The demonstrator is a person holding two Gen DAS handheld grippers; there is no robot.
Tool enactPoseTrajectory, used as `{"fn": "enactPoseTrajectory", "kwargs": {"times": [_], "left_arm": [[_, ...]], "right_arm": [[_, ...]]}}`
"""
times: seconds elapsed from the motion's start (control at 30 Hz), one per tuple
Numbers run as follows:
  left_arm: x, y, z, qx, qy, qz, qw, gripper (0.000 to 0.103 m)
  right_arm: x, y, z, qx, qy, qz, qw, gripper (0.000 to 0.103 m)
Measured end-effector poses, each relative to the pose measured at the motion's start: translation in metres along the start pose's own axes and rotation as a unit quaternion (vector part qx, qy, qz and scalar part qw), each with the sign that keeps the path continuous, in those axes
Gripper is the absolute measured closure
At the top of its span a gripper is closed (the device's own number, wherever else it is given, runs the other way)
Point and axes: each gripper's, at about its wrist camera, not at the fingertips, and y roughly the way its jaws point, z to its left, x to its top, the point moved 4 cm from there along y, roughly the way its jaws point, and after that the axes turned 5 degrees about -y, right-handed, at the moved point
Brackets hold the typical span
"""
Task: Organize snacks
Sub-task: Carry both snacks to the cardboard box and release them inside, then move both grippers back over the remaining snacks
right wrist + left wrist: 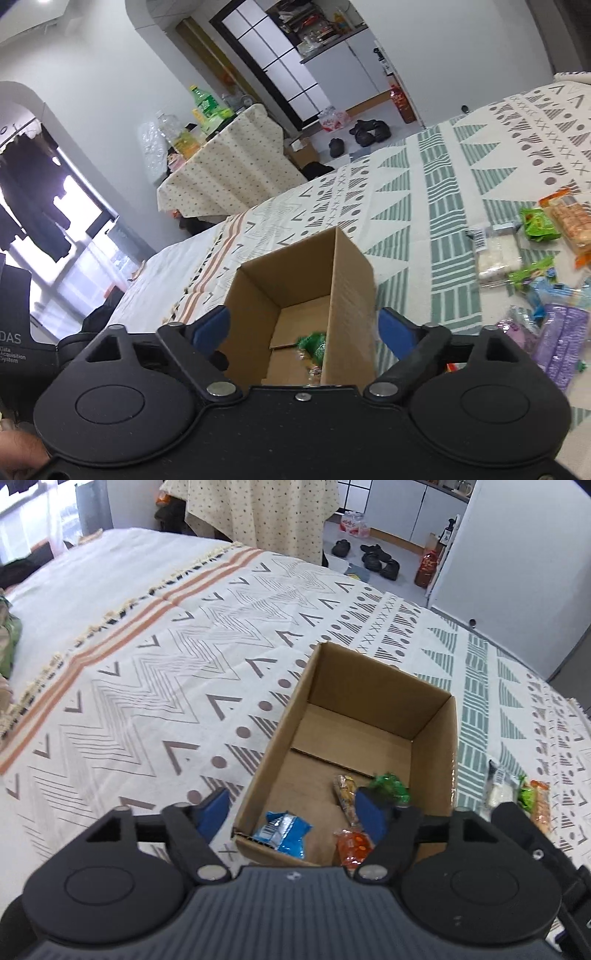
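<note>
An open cardboard box stands on the patterned bedspread. Inside lie a blue packet, an orange packet, a brown snack and a green packet. My left gripper is open and empty, held over the box's near edge. My right gripper is open and empty above the same box, where the green packet shows. Loose snacks lie to the right of the box: a white packet, green packets, an orange pack and a purple pack.
The bedspread covers a wide bed. A cloth-draped table with bottles stands beyond it. Shoes lie on the floor by white cabinets. A white packet lies right of the box in the left wrist view.
</note>
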Motion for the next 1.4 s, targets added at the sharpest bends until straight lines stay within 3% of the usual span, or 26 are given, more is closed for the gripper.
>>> {"fn": "enactPoseTrajectory", "kwargs": {"times": [0.1,0.23,0.43,0.6,0.93,1.4], "left_arm": [[-0.003,-0.006,-0.001,0.003,0.007,0.0,1.0,0.021],[-0.009,-0.014,-0.001,0.008,0.009,0.007,0.9999,0.021],[-0.018,-0.031,-0.009,0.009,0.015,0.001,0.9998,0.02],[-0.025,-0.045,-0.021,0.003,0.016,-0.004,0.9999,0.02],[-0.041,-0.072,-0.051,-0.01,0.042,-0.021,0.9988,0.02],[-0.073,-0.085,-0.092,-0.03,0.068,-0.019,0.9971,0.02]], "right_arm": [[0.002,-0.005,-0.007,-0.02,0.009,0.002,1.0,0.003],[0.006,-0.011,-0.015,-0.032,0.02,-0.002,0.999,0.0],[0.013,-0.029,-0.02,-0.05,0.019,-0.032,0.998,0.0],[0.015,-0.039,-0.03,-0.076,0.026,-0.03,0.996,0.0],[0.021,-0.068,-0.04,-0.086,0.019,-0.039,0.995,0.0],[0.03,-0.109,-0.077,-0.115,0.04,-0.053,0.991,0.0]]}}
